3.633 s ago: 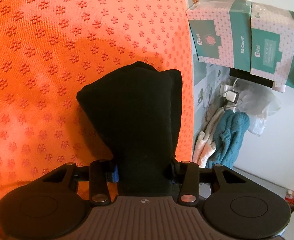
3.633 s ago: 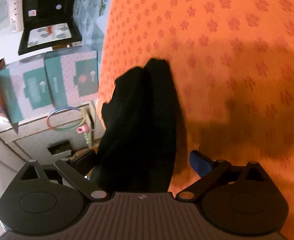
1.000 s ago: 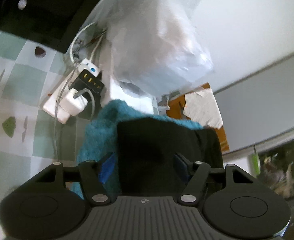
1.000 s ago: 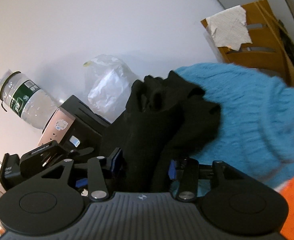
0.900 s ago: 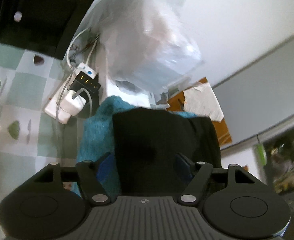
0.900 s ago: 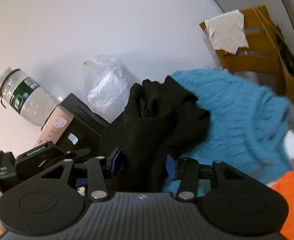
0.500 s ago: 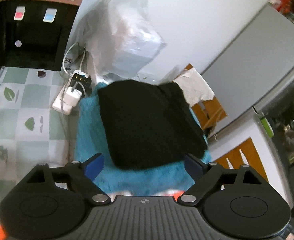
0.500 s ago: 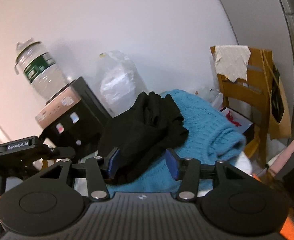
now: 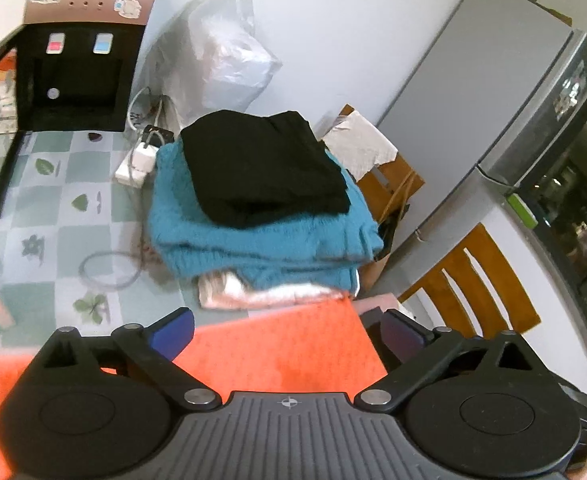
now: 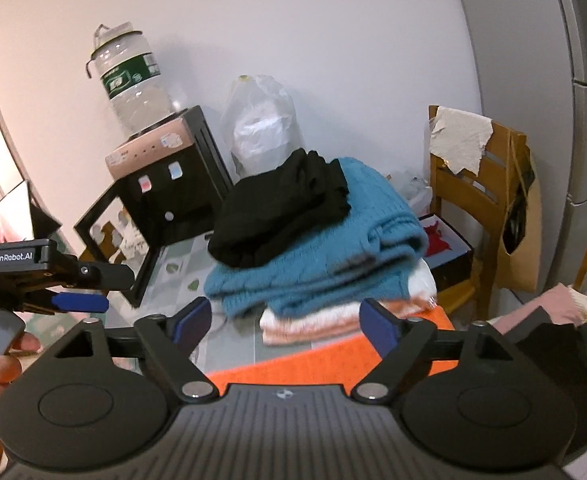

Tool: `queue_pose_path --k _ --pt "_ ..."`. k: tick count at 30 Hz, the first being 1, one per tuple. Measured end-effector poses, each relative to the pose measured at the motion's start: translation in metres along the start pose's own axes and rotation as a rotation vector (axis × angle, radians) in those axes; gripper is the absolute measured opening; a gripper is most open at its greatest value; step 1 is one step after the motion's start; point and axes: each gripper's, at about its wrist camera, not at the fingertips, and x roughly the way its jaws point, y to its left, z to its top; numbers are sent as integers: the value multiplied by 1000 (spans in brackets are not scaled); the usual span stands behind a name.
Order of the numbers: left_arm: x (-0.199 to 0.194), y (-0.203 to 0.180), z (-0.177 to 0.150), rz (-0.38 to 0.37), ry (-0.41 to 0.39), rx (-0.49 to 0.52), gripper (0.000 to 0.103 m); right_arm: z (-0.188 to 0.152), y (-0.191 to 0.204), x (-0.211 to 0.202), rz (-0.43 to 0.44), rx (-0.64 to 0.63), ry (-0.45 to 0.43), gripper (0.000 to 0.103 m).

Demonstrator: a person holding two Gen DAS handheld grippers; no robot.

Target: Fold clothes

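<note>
A folded black garment [image 9: 261, 168] [image 10: 281, 208] lies on top of a folded blue knit sweater [image 9: 261, 244] [image 10: 325, 252], which rests on pale folded clothes [image 9: 253, 294] [image 10: 333, 320]. The stack sits just beyond the orange floral mat [image 9: 285, 352] [image 10: 333, 364]. My left gripper [image 9: 287, 332] is open and holds nothing, pulled back over the mat's edge. My right gripper [image 10: 287, 320] is open too, with nothing between its fingers. In the right wrist view the left gripper [image 10: 81, 300] shows at the far left with a hand under it.
A water dispenser [image 9: 73, 56] [image 10: 165, 184] stands on the checked tablecloth [image 9: 45, 208], beside a plastic bag [image 9: 221, 56] and a power strip [image 9: 137, 160]. Wooden chairs [image 9: 477, 280] [image 10: 481, 200] and a grey fridge [image 9: 493, 92] lie right. Pink and black clothes [image 10: 553, 332] lie at right.
Both grippers carried the black garment off the mat, set it on the blue sweater, opened and drew back toward the mat.
</note>
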Motion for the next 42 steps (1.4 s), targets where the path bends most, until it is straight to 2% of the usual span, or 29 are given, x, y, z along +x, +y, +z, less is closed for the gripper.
queue_pose_path --k 8,13,16,23,26,31,39,42 --pt "-39 -6 -55 91 -14 64 103 -44 16 -56 -16 -34 14 103" --pt "-57 -4 -88 141 -21 80 103 -73 30 -78 -55 -81 29 103" --pt "-65 -8 -107 194 -45 122 103 -90 37 -88 -85 -102 44 103" --pt "-71 -12 -151 276 -61 187 103 -125 37 -107 -133 -60 30 103" --pt "-67 -13 -171 291 -46 204 103 -138 36 -110 -164 -74 45 103" --pt "-59 -10 -202 299 -8 175 103 -161 35 -117 -214 -93 71 103" --pt "-57 -26 -252 312 3 189 103 -194 19 -118 -260 -70 128 103" --pt "-55 -36 -268 328 20 202 103 -203 11 -119 -246 -59 145 103"
